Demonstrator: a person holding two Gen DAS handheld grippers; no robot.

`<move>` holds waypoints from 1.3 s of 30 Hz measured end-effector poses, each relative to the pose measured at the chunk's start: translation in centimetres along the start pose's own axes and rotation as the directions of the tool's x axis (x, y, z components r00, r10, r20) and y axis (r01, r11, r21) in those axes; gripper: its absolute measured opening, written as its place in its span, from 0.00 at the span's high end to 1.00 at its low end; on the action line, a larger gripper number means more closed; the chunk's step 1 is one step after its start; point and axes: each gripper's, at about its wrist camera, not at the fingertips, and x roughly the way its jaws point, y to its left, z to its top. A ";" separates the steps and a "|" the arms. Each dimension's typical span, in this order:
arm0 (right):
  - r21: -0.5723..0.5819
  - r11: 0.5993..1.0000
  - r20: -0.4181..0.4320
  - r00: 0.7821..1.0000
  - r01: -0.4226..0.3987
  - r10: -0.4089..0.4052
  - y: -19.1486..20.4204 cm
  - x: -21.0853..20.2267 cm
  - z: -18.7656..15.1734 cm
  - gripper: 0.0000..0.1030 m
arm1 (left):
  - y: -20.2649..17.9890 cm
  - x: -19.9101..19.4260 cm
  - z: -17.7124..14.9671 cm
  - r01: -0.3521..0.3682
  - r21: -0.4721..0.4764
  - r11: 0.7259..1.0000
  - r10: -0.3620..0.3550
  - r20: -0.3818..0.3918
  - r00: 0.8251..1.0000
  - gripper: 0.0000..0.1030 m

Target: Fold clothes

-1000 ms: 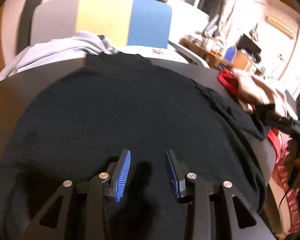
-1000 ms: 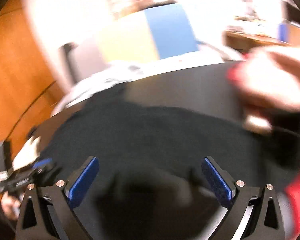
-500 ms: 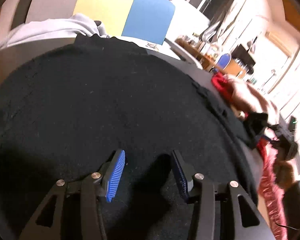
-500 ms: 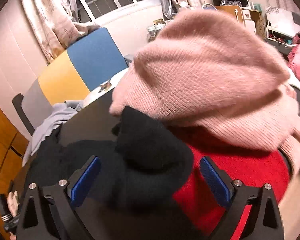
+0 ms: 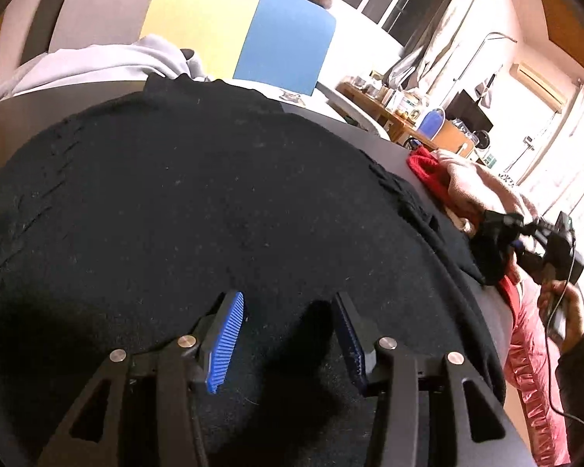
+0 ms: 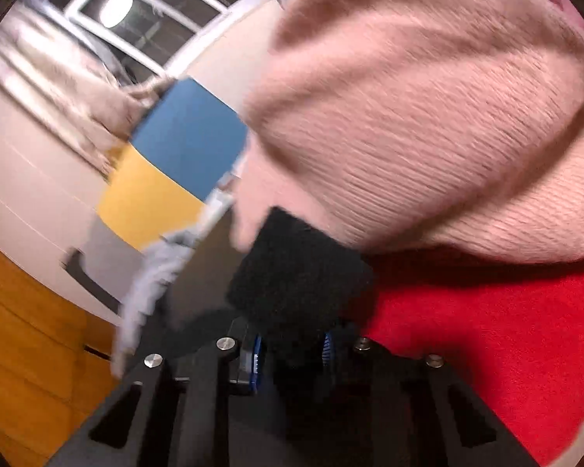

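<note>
A black sweater lies spread flat over the dark table. My left gripper hovers low over its near part, open, with only flat fabric under the blue pads. The sweater's sleeve end sticks up as a black lump between the pads of my right gripper. Those jaws are closing and pinch the sleeve. In the left wrist view the right gripper sits at the sweater's right edge, with a hand behind it.
A pink knit garment and a red one are piled right beside the sleeve. A grey garment lies at the table's far edge, in front of a grey, yellow and blue chair back. Cluttered shelves stand far right.
My right gripper swept right to the sleeve end beside the pink pile, rolled, and its wide jaws closed on the black sleeve. The left gripper sank a little and its jaws widened.
</note>
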 end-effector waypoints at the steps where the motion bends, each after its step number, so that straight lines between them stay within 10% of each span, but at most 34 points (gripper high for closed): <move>1: 0.004 1.000 0.011 1.000 -0.006 0.006 0.8 -0.1 0.1 0.72 | 0.1 0.0 0.0 0.004 -0.003 1.000 -0.004 0.000 1.000 0.54; 5: -0.161 0.983 0.056 0.995 0.088 -0.080 5.4 -1.7 -1.1 0.21 | 0.1 0.0 0.0 0.009 -0.007 1.000 -0.009 0.003 1.000 0.54; 8: -0.383 0.923 0.019 0.999 0.046 -0.042 9.0 -3.7 -4.1 0.21 | 0.1 0.0 0.0 0.009 -0.007 1.000 -0.009 0.002 1.000 0.54; 10: -0.499 0.859 -0.151 0.988 -0.111 0.040 11.2 -4.6 -7.7 0.21 | 0.2 0.0 0.0 0.016 -0.017 1.000 -0.016 0.000 1.000 0.53; 12: -0.519 0.789 -0.397 0.910 -0.329 0.119 13.6 -4.4 -12.7 0.21 | 0.2 -0.1 0.3 0.023 -0.027 0.999 -0.023 -0.011 1.000 0.53; 16: -0.525 0.702 -0.637 0.769 -0.480 0.050 15.2 -3.3 -20.6 0.22 | 0.2 -3.2 0.3 0.009 -0.030 1.000 -0.008 0.045 0.999 0.53; 24: -0.493 0.741 -0.708 0.705 -0.455 -0.039 12.4 -0.1 -22.2 0.22 | 1.1 -6.5 -3.2 -0.099 0.086 0.991 0.101 -0.021 0.995 0.54; 28: -0.492 0.756 -0.699 0.714 -0.431 -0.047 11.2 0.9 -20.5 0.28 | 1.5 -7.0 -5.0 -0.168 0.194 0.967 0.163 0.042 0.986 0.56; 32: -0.551 0.748 -0.651 0.751 -0.371 -0.107 11.1 1.3 -18.9 0.60 | 1.9 -7.1 -4.5 -0.197 0.202 0.960 0.194 0.034 0.980 0.56; 39: -0.541 0.759 -0.608 0.792 -0.362 -0.055 13.3 0.3 -17.5 0.26 | 2.9 -9.6 -3.8 -0.134 0.047 0.990 0.131 0.066 0.989 0.54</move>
